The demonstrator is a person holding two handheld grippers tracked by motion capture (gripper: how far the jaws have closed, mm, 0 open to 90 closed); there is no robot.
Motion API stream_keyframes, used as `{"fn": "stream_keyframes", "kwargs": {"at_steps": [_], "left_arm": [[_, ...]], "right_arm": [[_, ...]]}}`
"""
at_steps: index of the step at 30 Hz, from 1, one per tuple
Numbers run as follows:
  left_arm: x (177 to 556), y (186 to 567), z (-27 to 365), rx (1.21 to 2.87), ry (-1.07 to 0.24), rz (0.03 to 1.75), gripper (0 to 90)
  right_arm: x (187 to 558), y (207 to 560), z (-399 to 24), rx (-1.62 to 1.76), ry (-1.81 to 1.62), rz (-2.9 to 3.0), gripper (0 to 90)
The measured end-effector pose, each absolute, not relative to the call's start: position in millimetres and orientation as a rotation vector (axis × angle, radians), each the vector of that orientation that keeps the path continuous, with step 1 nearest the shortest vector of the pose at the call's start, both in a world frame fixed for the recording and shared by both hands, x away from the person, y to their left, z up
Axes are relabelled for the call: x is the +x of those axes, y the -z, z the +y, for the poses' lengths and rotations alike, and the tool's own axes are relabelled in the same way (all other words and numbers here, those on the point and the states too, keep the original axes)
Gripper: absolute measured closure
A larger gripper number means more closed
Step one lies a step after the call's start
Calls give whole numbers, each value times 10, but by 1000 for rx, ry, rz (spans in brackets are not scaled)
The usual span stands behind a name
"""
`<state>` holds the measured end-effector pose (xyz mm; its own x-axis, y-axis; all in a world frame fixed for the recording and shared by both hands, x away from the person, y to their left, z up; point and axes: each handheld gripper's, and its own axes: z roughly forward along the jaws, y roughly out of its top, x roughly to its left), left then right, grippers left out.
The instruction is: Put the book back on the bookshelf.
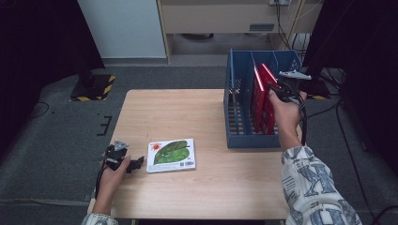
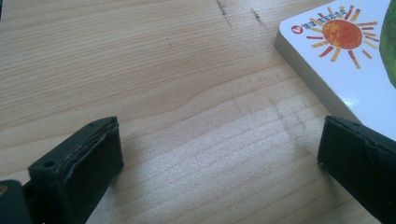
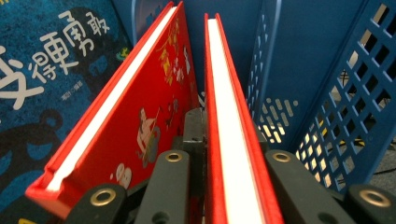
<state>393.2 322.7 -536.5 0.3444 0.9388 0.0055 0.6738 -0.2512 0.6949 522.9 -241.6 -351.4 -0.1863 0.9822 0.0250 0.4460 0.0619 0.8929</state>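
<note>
A white picture book [image 1: 171, 154] with a sun and a green leaf on its cover lies flat near the table's front left. My left gripper [image 1: 136, 164] rests on the wood just left of it. Its jaws stand open on bare table [image 2: 219, 140], and the book's corner [image 2: 345, 60] lies beyond the right jaw. My right gripper [image 1: 277, 86] reaches into the blue file rack [image 1: 241, 140] at the right. There it is shut [image 3: 227, 158] on the edge of an upright red book [image 3: 229, 93]. A second red book [image 3: 140, 102] leans just left of the held one.
A dark blue book [image 3: 42, 84] with white lettering stands further left in the rack. The rack's lattice wall [image 3: 327, 93] rises close on the right of the held book. Bare wood [image 1: 169, 112] spreads between the rack and the white book.
</note>
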Motion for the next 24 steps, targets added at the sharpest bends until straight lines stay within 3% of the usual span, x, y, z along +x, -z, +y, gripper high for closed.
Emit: {"fn": "stream_keyframes", "kwargs": {"at_steps": [24], "left_arm": [[3935, 5365, 3228, 2015, -572, 1400, 0]], "right_arm": [[5183, 3435, -2400, 1391, -1052, 1746, 771]]}}
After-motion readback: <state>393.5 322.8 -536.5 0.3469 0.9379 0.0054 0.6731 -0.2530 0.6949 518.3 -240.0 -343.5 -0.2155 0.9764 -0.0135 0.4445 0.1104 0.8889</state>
